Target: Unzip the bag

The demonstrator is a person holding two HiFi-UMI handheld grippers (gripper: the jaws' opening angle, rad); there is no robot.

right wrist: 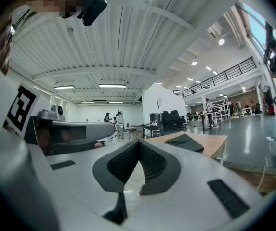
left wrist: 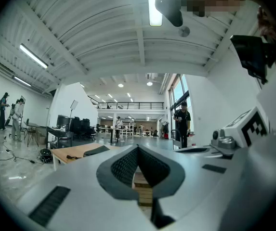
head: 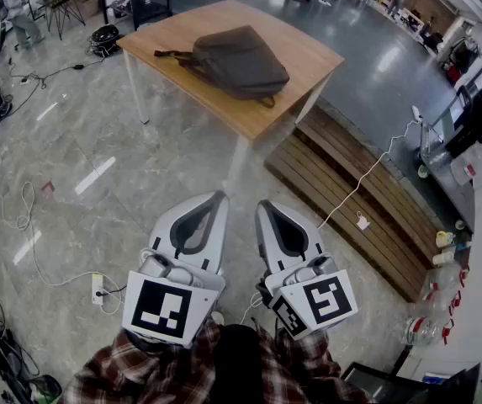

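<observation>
Bag (head: 239, 60) lies flat on the wooden counter (head: 312, 57), far centre, well apart from both grippers; dark grey, a strap trailing off its left end; I can't make out the zip from here. Left gripper (head: 218, 199) and right gripper (head: 264, 206) sit side by side near me, over the floor (head: 81, 141), both pointing toward the counter; neither touches anything. Left fingers (left wrist: 121, 170) clenched tip to tip, nothing between them. Right fingers (right wrist: 123, 163) clenched the same way, empty. In the right gripper view the bag shows on the counter off to the right, far from the tips. A slatted wooden platform (head: 350, 200) lies on the floor just right of the counter; a white cable (head: 367, 171) runs across it. Loose cables (head: 26, 200) on the floor at left; people (head: 18, 11) stand far left.
</observation>
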